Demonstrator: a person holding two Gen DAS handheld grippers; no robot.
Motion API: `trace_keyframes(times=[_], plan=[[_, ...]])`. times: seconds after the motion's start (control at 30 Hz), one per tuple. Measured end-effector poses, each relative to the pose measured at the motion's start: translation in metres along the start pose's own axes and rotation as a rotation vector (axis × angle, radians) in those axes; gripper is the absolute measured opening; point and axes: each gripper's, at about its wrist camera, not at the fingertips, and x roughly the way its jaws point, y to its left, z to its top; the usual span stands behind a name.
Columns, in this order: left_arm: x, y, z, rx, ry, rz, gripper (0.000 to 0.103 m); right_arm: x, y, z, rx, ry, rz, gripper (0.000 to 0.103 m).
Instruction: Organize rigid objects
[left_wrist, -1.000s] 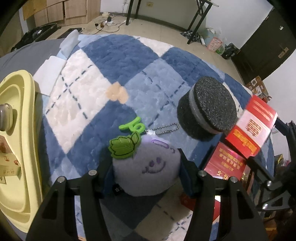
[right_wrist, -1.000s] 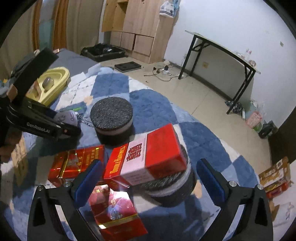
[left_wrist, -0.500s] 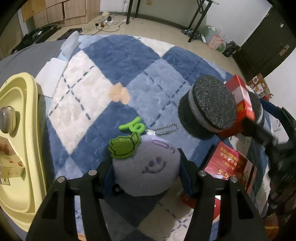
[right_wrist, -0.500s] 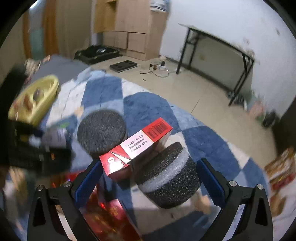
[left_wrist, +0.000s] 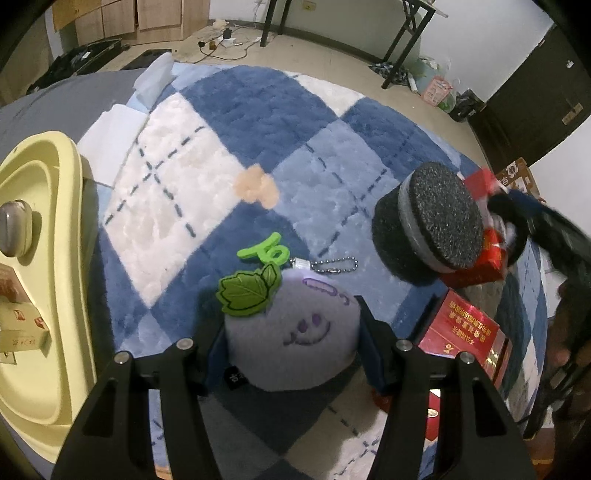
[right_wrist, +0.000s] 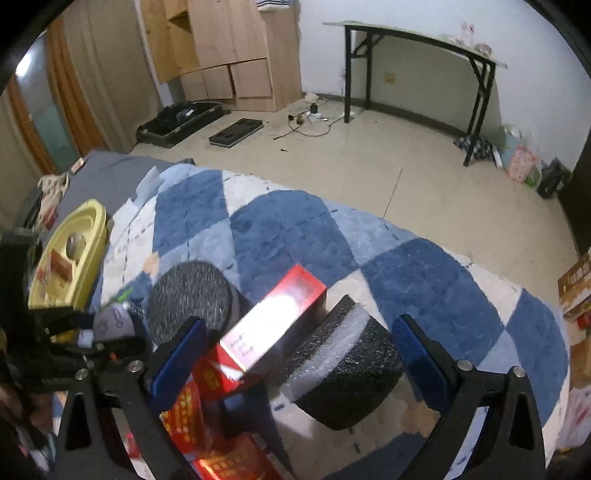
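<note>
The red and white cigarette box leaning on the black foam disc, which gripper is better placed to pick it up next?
Right. The right gripper already brackets the red and white cigarette box on the black foam disc, jaws closing but not yet touching. The left gripper is shut on the purple plush keychain.

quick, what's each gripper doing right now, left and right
Left gripper: shut on the purple plush keychain.
Right gripper: fingers closing around the red box and foam puck, not yet pressing.

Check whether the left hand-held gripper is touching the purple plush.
Touching. The left wrist view shows the left hand-held gripper with both blue pads pressed against the purple plush's sides.
</note>
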Motion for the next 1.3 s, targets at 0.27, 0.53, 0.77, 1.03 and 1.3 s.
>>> trace_keyframes(times=[0.27,0.53,0.77,1.03,1.3], plan=[[0.000,-0.001,0.002,0.014,0.004,0.001,0.061,0.006,-0.018,0.027,0.107,0.095,0.056,0.042],[-0.003,0.009,0.000,0.007,-0.006,-0.005,0.061,-0.011,-0.038,-0.005,0.048,-0.008,0.009,0.100],[0.001,0.012,-0.003,-0.019,-0.010,-0.003,0.061,-0.007,-0.016,-0.036,0.007,-0.007,0.049,0.095],[-0.008,0.017,-0.004,-0.014,-0.012,-0.014,0.061,0.005,-0.005,-0.030,-0.091,-0.045,0.113,0.076],[-0.043,0.033,-0.005,-0.026,-0.077,-0.010,0.061,-0.030,-0.004,-0.032,-0.066,-0.107,0.093,0.072]])
